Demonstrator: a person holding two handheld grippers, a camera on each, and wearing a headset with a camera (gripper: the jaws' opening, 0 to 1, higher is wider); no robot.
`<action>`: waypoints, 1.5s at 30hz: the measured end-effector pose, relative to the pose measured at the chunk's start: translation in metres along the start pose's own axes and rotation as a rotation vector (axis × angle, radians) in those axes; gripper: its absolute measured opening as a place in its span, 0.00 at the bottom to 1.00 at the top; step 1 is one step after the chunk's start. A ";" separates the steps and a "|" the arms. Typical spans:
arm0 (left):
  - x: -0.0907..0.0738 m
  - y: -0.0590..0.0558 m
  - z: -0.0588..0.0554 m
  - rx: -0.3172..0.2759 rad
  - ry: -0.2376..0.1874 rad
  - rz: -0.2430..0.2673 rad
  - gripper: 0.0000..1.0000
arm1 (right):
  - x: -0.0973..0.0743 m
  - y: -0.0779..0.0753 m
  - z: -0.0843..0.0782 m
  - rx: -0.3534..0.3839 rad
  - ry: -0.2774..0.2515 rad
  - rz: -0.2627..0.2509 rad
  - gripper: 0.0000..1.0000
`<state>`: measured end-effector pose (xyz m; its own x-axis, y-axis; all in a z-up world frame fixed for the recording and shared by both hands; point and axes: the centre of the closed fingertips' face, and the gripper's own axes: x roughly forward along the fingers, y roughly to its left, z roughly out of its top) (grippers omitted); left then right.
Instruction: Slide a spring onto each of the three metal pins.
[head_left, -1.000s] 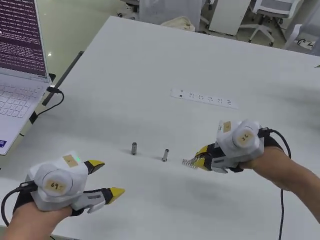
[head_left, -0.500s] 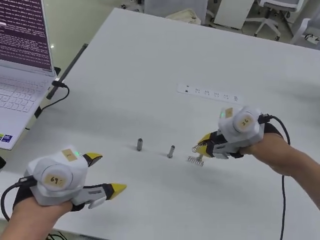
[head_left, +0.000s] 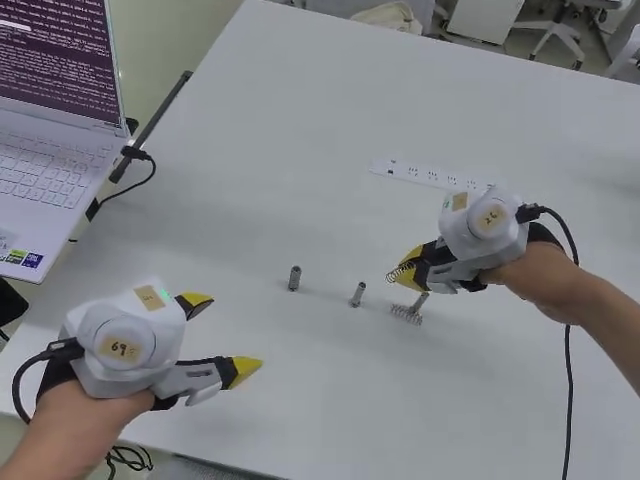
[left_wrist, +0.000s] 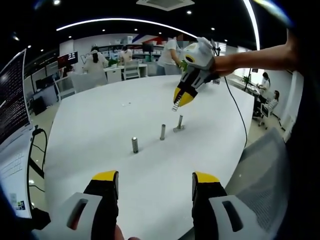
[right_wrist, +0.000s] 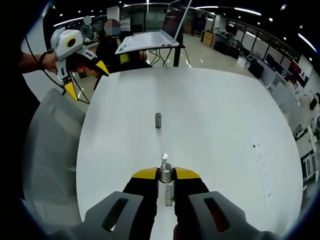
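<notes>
Lifted since a second ago, the right tongs (head_left: 407, 270) pinch a spring (head_left: 395, 274) above the table (head_left: 300, 150). A second spring (head_left: 405, 313) lies at their 6 o'clock, a pin (head_left: 357, 294) at 8 o'clock. The left tongs (head_left: 230, 333) are spread.

"69" on L tongs (head_left: 225, 333) cap; laptop (head_left: 50, 70) screen txt illegible

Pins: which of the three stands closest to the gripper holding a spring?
The rightmost pin, beside the loose spring, just under the right gripper; the others stand farther left.

Left tool (head_left: 225, 333) and right tool (head_left: 403, 272) are white, yellow-tipped; table (head_left: 300, 150) white, spring (right_wrist: 165, 174) silvery.
</notes>
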<state>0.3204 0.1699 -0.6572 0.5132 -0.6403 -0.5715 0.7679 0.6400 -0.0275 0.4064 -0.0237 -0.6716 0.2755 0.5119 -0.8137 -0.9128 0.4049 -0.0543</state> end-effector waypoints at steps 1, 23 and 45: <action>0.000 0.000 0.000 0.002 0.001 -0.001 0.55 | 0.001 0.001 0.001 -0.002 0.002 0.004 0.09; 0.001 -0.004 0.015 -0.006 -0.025 -0.017 0.57 | 0.040 0.002 -0.002 -0.060 0.066 0.072 0.09; -0.001 0.002 0.014 -0.041 -0.022 -0.007 0.58 | 0.055 0.008 -0.005 -0.089 0.107 0.115 0.09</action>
<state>0.3271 0.1660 -0.6454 0.5162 -0.6541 -0.5529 0.7558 0.6516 -0.0653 0.4122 0.0040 -0.7195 0.1385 0.4656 -0.8741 -0.9608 0.2771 -0.0046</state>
